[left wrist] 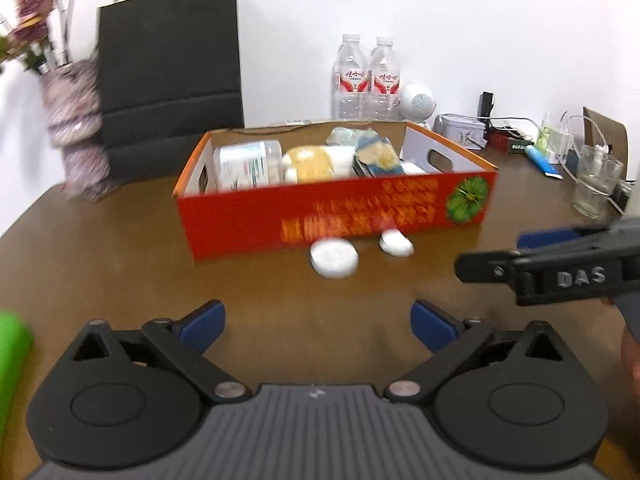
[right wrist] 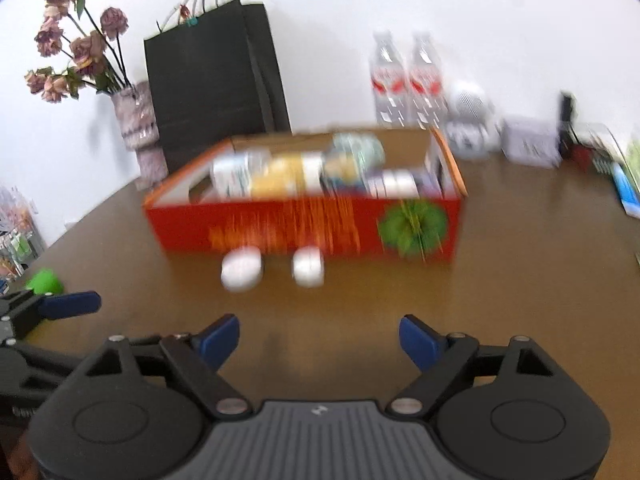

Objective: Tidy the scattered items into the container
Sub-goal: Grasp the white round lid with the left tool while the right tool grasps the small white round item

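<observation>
On the brown tabletop a red cardboard box sits open-topped, its long printed side facing both pairs of tongs. Inside it lie several packets: a white-and-teal carton at the left, a yellow packet in the middle, and a blue-and-yellow one towards the right. Two white round containers remain outside, just in front of the box's near wall: the larger one lies flat to the left, and the smaller one rests right against the foot of the box. A green object lies well apart from them, off to the left near the table edge.

The left tongs hang above bare wood, spread wide with nothing between the blue pads. The right tongs are likewise released and hold nothing; they show from the side at the right edge of the left wrist view.

Behind the box stand a black paper bag, a vase of dried flowers and two water bottles.
</observation>
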{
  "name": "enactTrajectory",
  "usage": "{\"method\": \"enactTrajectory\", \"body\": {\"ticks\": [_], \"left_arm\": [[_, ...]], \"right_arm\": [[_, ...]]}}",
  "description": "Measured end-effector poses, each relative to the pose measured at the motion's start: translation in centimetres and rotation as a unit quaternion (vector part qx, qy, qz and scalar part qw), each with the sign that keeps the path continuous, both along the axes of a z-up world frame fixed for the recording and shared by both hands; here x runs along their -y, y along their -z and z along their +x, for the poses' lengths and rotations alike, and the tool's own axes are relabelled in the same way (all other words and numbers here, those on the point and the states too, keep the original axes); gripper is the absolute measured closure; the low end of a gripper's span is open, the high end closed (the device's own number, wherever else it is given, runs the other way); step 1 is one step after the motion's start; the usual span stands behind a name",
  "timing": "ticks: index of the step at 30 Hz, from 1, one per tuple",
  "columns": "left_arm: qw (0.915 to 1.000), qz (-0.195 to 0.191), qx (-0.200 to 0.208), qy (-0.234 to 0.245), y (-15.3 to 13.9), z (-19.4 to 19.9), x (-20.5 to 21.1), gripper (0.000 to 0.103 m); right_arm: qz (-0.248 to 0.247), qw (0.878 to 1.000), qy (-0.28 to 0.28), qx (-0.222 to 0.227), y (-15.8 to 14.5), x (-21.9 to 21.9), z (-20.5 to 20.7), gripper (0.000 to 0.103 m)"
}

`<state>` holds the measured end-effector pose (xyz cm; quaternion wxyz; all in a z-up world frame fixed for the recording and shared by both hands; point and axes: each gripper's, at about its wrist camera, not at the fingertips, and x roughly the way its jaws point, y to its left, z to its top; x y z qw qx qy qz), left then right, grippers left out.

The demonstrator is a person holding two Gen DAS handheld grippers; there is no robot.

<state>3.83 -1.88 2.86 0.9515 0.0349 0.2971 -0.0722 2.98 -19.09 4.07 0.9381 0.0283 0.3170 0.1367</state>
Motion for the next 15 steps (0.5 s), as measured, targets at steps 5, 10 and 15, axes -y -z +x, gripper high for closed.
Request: {"method": "enactTrajectory", "body": {"ticks": [5, 10, 15], "left_arm": [[0.9991, -0.002, -0.037, -0.019, 1.1, 4.2, -0.4, 0.026], [0.9992, -0.027, -0.028, -0.012, 2.0, 5.2, -0.8, 0.026], [0.9980, -0.030, -0.049, -0.026, 2.4, 7.8, -0.3, 0.033]], "right_arm": [[-0.035, 0.999, -0.012, -0.021, 1.8, -2.8, 6.2, 0.055], [-0.050, 0.998, -0.034, -0.016, 3.1, -4.6, 7.5, 0.068], [-0.056, 0.998, -0.041, -0.010, 3.3, -4.2, 7.4, 0.079]]}}
